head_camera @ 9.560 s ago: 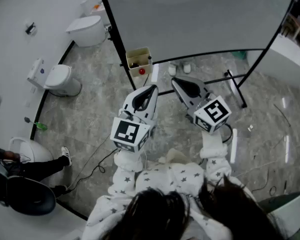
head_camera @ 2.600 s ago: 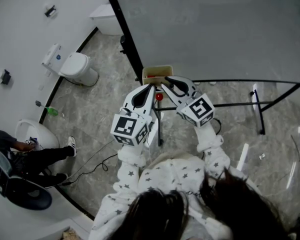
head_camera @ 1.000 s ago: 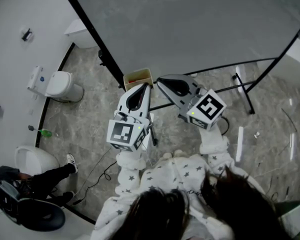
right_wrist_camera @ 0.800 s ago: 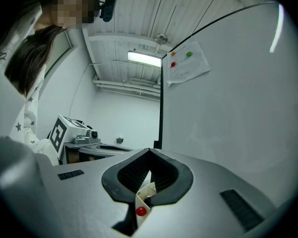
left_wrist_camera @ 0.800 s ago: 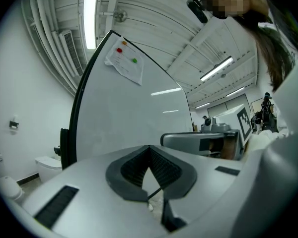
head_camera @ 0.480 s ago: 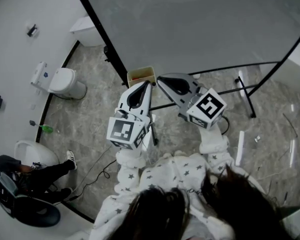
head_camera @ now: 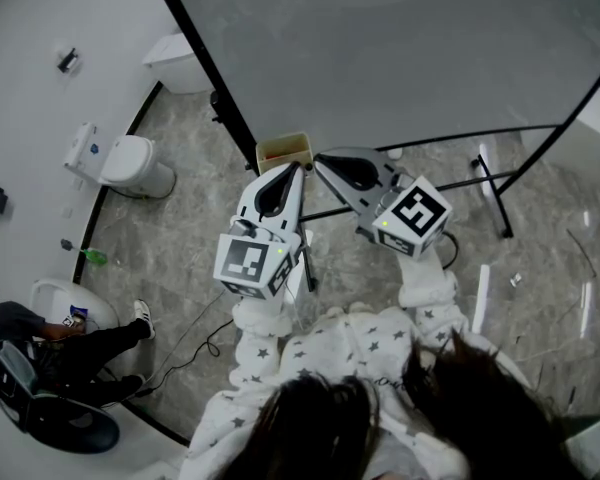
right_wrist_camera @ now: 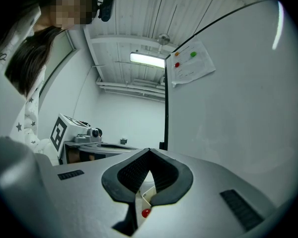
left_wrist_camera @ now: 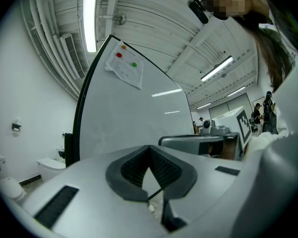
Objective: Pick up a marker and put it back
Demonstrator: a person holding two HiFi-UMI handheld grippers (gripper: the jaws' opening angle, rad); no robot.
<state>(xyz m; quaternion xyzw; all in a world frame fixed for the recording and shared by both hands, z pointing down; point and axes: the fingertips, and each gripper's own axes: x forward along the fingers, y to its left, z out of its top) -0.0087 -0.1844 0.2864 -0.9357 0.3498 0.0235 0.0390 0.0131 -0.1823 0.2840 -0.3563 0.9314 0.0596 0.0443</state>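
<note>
A small beige holder box [head_camera: 283, 152] hangs at the lower left edge of the whiteboard [head_camera: 400, 48]. My left gripper [head_camera: 300, 168] and my right gripper [head_camera: 318, 160] point at it side by side, their tips just in front of the box. In the left gripper view the left gripper [left_wrist_camera: 149, 148] has its jaws closed tip to tip with nothing between them. The right gripper [right_wrist_camera: 149, 151] is shut too and holds nothing. Below its jaws I see the box rim [right_wrist_camera: 148, 195] and a red round end [right_wrist_camera: 146, 212] inside. No marker body shows clearly.
The whiteboard's black stand legs [head_camera: 490, 193] cross the marble floor on the right. A sheet with red and green dots [left_wrist_camera: 124, 66] is stuck high on the board. Toilets [head_camera: 130, 163] line the left wall. A seated person [head_camera: 50, 343] and a floor cable [head_camera: 195, 338] are at lower left.
Both grippers stay shut and keep their place in front of the box. The head view has shifted slightly, and the seated person at lower left has moved.
</note>
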